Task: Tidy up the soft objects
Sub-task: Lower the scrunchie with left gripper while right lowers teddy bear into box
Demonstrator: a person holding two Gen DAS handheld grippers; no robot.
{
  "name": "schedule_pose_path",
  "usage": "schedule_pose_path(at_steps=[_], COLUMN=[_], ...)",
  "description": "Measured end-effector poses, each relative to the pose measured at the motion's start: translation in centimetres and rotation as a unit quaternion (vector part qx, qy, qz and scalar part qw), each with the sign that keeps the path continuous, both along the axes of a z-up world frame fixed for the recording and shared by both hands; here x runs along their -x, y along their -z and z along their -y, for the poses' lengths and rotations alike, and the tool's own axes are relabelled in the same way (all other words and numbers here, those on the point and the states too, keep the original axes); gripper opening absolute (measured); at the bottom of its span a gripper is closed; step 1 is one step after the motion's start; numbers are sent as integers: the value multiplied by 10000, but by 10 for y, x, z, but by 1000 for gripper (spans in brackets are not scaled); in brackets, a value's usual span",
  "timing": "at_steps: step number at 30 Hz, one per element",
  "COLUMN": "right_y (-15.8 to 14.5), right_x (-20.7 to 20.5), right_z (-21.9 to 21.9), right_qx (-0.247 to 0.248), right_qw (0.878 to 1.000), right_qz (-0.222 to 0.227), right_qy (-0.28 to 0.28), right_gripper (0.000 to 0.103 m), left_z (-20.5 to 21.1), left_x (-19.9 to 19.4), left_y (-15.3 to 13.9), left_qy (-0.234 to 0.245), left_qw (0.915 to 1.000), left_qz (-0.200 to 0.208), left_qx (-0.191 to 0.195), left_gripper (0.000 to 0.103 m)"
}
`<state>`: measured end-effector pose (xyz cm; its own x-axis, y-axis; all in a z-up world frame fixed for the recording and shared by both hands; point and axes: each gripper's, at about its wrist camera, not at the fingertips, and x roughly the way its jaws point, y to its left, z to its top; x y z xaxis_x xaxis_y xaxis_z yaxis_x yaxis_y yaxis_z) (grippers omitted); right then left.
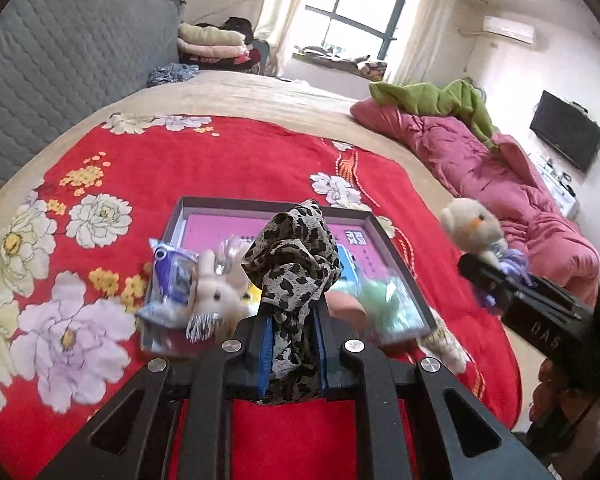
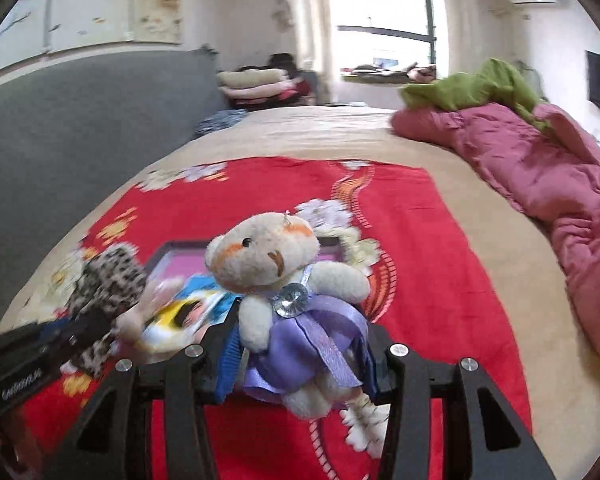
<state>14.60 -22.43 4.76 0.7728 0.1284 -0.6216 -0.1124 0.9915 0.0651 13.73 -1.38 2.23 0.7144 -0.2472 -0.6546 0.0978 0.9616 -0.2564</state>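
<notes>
My left gripper (image 1: 291,344) is shut on a leopard-print cloth (image 1: 292,256) and holds it above a shallow dark-rimmed tray (image 1: 268,202) with a pink bottom. The tray holds a small white bunny plush (image 1: 220,292), a purple packet (image 1: 172,276) and a green soft item (image 1: 384,300). My right gripper (image 2: 300,356) is shut on a cream teddy bear in a purple dress (image 2: 284,280), held above the red blanket near the tray (image 2: 168,246). The bear and right gripper show at the right of the left wrist view (image 1: 472,228). The leopard cloth shows at the left of the right wrist view (image 2: 104,276).
The red floral blanket (image 1: 236,160) lies over a beige bed (image 1: 260,92). A pink quilt (image 1: 480,160) with a green garment (image 1: 432,100) runs along the right side. A grey quilted headboard (image 1: 60,60) stands left. Folded bedding (image 1: 212,44) is stacked at the back.
</notes>
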Motion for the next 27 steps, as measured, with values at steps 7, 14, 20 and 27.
schedule_pose_path(at_steps=[7,14,20,27], right_y=[28,59,77,83], right_x=[-41,-60,-62,-64], right_z=[11,11,1,-7], right_qx=[-33,49,91,110], right_qw=[9979,9952,9939,9937], right_qz=[-485,-797,-987,-1074], right_qy=[428,566,475,308], right_gripper=[48,48,48,49], left_z=[3,3,3,4], left_x=[-36,-53,-57,-58], left_y=[21,49,57,61], left_qy=[-9,44,102,93], left_qw=[9997,9986,9982,9980], left_qz=[-189,-489,-571,-615], left_qx=[124,217,179,149], left_gripper=[17,17,17,18])
